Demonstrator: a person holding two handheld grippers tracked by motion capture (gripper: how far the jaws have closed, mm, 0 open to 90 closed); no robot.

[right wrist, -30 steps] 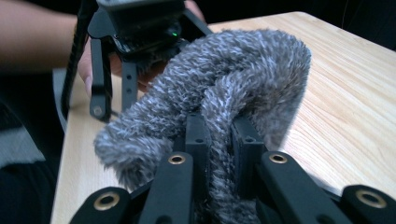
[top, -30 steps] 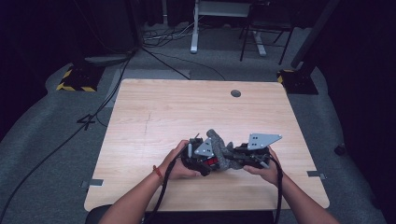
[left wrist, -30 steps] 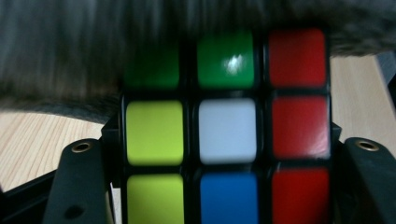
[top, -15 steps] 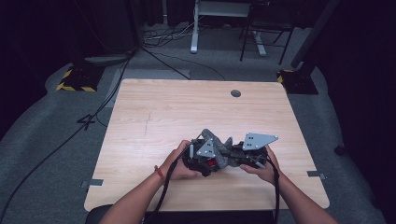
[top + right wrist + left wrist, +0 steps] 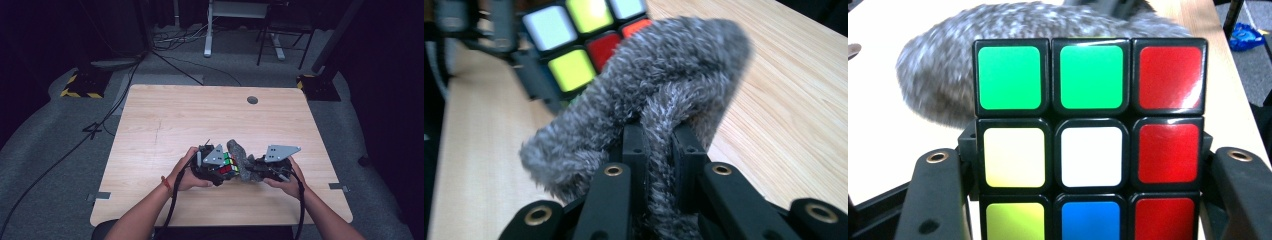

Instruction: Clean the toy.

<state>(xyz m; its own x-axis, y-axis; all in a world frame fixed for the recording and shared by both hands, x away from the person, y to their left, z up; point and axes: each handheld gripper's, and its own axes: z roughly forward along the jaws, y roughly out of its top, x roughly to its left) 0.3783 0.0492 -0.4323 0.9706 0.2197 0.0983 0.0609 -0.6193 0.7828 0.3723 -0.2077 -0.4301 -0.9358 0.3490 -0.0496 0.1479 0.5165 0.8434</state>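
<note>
On the left, the left hand-held gripper point(image 5: 220, 167) is clamped on a puzzle cube point(image 5: 1090, 140), its two black jaws pressing the cube's opposite sides just above the near edge of the pale wooden surface point(image 5: 200, 120). The cube is glossy hard plastic, black-framed, with rounded square tiles: green, green and red across the top row, yellow, white and red in the middle, lime, blue and red below. Just beside it to the right, the right hand-held gripper point(image 5: 252, 172) has its jaws pinched nearly together on a fold of grey fuzzy cloth point(image 5: 649, 110). The cloth is soft, thick-piled and flecked with white; it bulges out of the jaws in a rounded lump that rests against the cube's face.
</note>
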